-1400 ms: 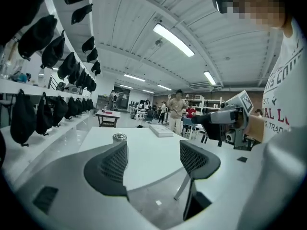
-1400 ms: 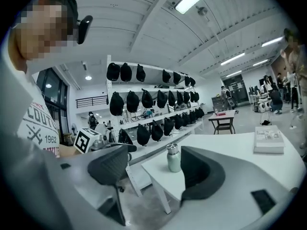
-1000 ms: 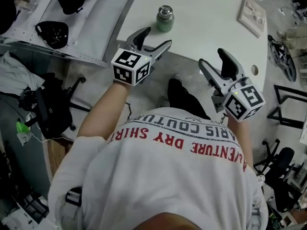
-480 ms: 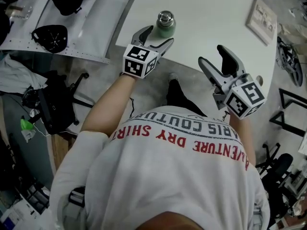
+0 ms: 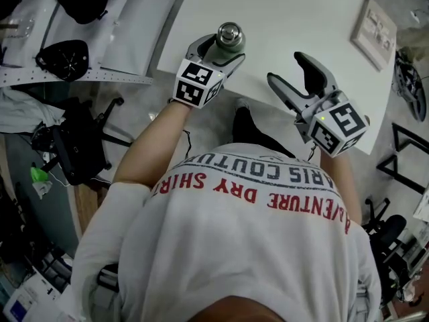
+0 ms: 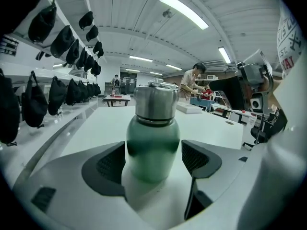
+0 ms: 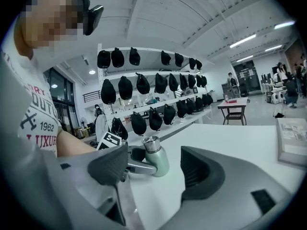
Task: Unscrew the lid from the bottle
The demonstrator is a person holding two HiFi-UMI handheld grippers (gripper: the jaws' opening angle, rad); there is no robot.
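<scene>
A green bottle (image 5: 230, 45) with a steel lid (image 5: 230, 31) stands upright near the front edge of the white table (image 5: 288, 12). My left gripper (image 5: 222, 48) is open, one jaw on each side of the bottle's body. In the left gripper view the bottle (image 6: 153, 143) fills the gap between the pads, and contact cannot be judged. My right gripper (image 5: 287, 69) is open and holds nothing. It hovers over the table edge to the right of the bottle. The right gripper view shows the bottle (image 7: 156, 159) and the left gripper (image 7: 136, 164) ahead of its jaws.
A flat book or frame (image 5: 375, 25) lies at the table's far right. Shelves with black caps (image 5: 67, 49) run along the left. A black chair (image 5: 67, 153) stands on the floor at the left. A person (image 6: 194, 80) works at a distant bench.
My left gripper has moved forward, so the bottle now stands between its jaws instead of ahead of them. My right gripper has shifted slightly forward and left.
</scene>
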